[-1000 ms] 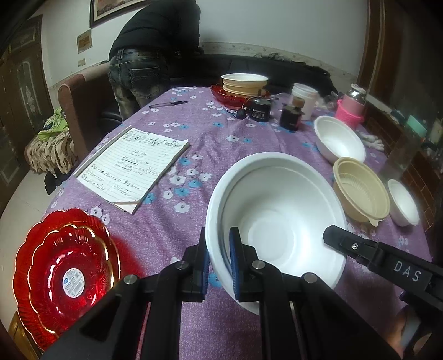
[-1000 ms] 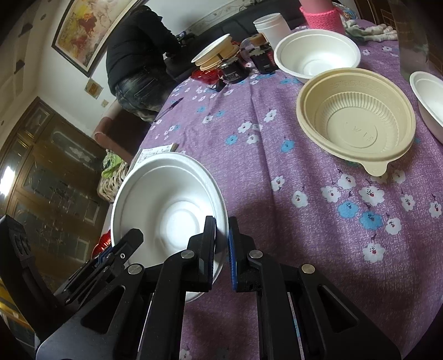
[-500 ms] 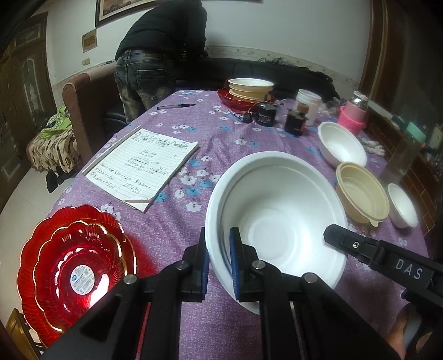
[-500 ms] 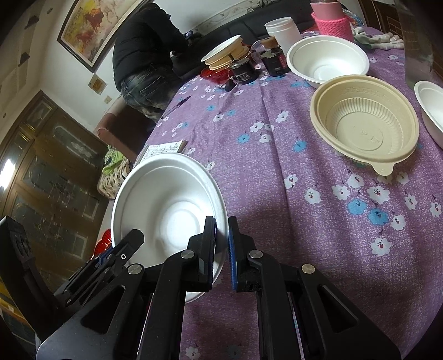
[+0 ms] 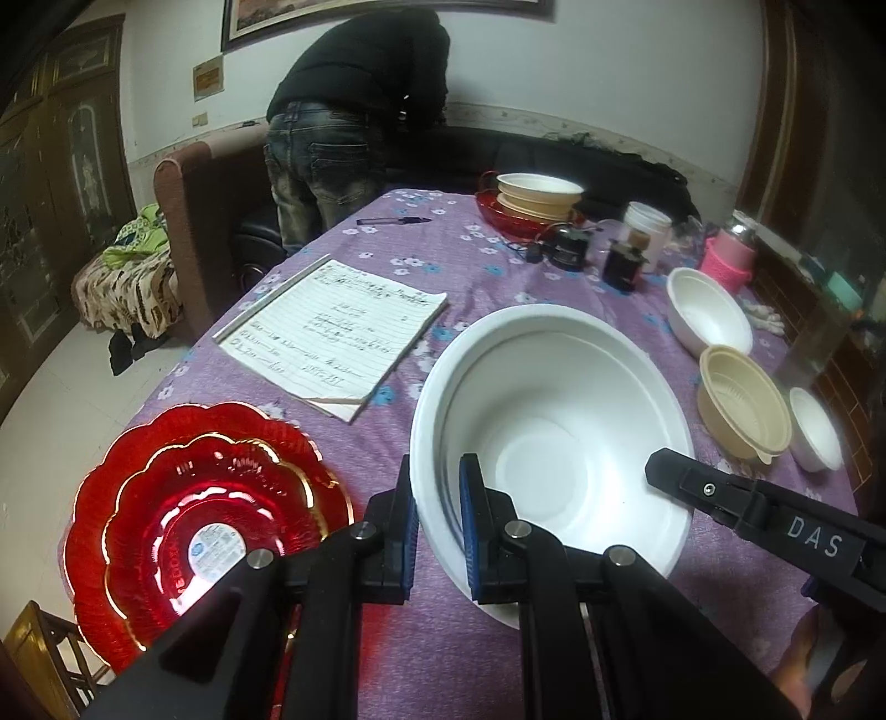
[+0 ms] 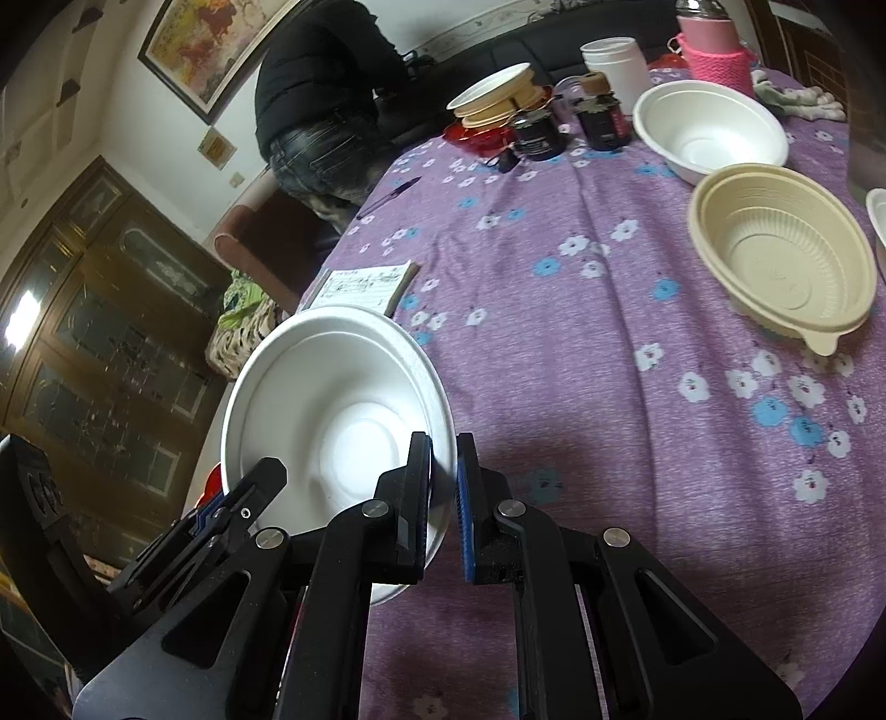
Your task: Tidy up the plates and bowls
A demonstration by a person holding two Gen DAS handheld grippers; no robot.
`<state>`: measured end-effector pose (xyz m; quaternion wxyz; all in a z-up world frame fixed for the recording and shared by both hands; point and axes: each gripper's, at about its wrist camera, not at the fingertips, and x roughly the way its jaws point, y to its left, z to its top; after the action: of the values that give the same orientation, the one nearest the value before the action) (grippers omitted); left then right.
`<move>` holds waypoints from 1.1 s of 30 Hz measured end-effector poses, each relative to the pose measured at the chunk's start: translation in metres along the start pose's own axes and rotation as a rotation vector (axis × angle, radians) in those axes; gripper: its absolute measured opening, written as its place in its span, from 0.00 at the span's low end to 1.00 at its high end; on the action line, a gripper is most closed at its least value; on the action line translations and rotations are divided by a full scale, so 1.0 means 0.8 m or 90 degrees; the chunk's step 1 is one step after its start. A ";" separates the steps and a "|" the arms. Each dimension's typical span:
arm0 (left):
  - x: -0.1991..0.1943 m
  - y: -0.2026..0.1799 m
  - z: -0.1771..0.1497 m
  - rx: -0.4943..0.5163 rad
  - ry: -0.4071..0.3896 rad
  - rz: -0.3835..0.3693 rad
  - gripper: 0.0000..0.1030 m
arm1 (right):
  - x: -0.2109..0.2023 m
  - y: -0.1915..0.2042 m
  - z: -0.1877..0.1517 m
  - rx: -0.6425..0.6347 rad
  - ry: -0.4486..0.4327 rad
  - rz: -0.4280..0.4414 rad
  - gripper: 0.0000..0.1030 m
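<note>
A large white foam bowl (image 5: pixel 554 432) is held above the purple flowered tablecloth (image 5: pixel 476 277). My left gripper (image 5: pixel 434 520) is shut on its near left rim. My right gripper (image 6: pixel 443 487) is shut on the opposite rim of the same bowl (image 6: pixel 332 421); its finger also shows in the left wrist view (image 5: pixel 692 484). Stacked red scalloped plates (image 5: pixel 205 515) lie at the near left. A white bowl (image 6: pixel 709 127), a beige ribbed bowl (image 6: pixel 781 255) and a small white bowl (image 5: pixel 814 437) sit to the right. Stacked bowls on a red plate (image 5: pixel 534 202) stand at the far end.
A lined notepad (image 5: pixel 338 327) lies left of the held bowl, a pen (image 5: pixel 393 220) beyond it. Dark jars (image 6: pixel 603 119), a white tub (image 6: pixel 614 58) and a pink flask (image 6: pixel 711 41) stand at the far right. A person in black (image 5: pixel 354 116) bends over by the sofa.
Both grippers have lifted the white bowl a little higher, still gripping its rim. The views now look down from further above the table.
</note>
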<state>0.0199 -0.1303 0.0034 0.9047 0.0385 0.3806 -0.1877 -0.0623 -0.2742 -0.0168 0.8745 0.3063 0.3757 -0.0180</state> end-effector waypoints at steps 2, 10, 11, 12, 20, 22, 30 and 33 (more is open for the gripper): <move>0.000 0.005 -0.001 -0.002 -0.001 0.004 0.12 | 0.003 0.005 -0.001 -0.003 0.003 0.002 0.08; -0.006 0.030 -0.003 -0.022 -0.009 0.014 0.12 | 0.014 0.031 -0.006 -0.024 0.009 0.009 0.08; -0.008 0.034 -0.003 -0.024 -0.011 0.020 0.12 | 0.015 0.035 -0.007 -0.027 0.010 0.010 0.08; -0.009 0.038 -0.002 -0.026 -0.013 0.025 0.12 | 0.016 0.040 -0.007 -0.032 0.011 0.010 0.08; -0.019 0.076 -0.008 -0.046 -0.029 0.063 0.12 | 0.036 0.083 -0.016 -0.078 0.027 0.021 0.08; -0.019 0.088 -0.010 -0.054 -0.026 0.072 0.12 | 0.044 0.095 -0.020 -0.093 0.033 0.022 0.08; -0.017 0.140 -0.026 -0.091 -0.010 0.107 0.12 | 0.078 0.136 -0.046 -0.134 0.068 0.034 0.09; -0.015 0.150 -0.032 -0.094 -0.001 0.117 0.12 | 0.091 0.145 -0.056 -0.142 0.080 0.035 0.09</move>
<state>0.0392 -0.0101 -0.0146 0.9188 0.0065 0.3873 -0.0755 -0.0089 -0.1409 -0.0282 0.8779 0.2177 0.4211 0.0674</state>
